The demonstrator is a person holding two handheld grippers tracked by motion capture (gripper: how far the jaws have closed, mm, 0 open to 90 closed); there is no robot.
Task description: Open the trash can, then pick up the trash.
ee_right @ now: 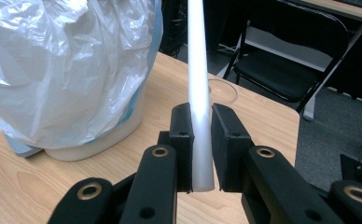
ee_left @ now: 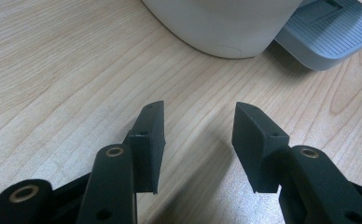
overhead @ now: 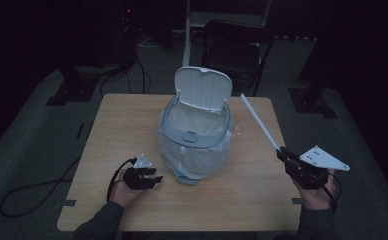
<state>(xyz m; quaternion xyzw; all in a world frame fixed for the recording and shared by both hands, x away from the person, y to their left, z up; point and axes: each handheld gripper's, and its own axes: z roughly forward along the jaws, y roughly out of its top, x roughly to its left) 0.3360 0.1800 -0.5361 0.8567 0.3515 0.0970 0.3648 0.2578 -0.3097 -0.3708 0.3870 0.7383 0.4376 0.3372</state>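
A white pedal bin (overhead: 196,127) stands mid-table with its lid (overhead: 203,88) raised and a clear plastic liner (ee_right: 67,65) draped over its rim. My right gripper (overhead: 287,157) at the table's right edge is shut on a long white tube (overhead: 260,123), which slants up and away toward the bin's back right. In the right gripper view the tube (ee_right: 200,93) runs straight up between the pads. My left gripper (overhead: 152,178) rests low at the front left of the bin, open with nothing between its fingers. Its own view shows the bin's base (ee_left: 226,28) and grey pedal (ee_left: 326,35) just ahead.
The wooden table (overhead: 117,130) has bare room on both sides of the bin. A black chair (overhead: 234,47) stands behind the table's far edge. A cable (overhead: 37,192) trails off the left side onto the dark floor.
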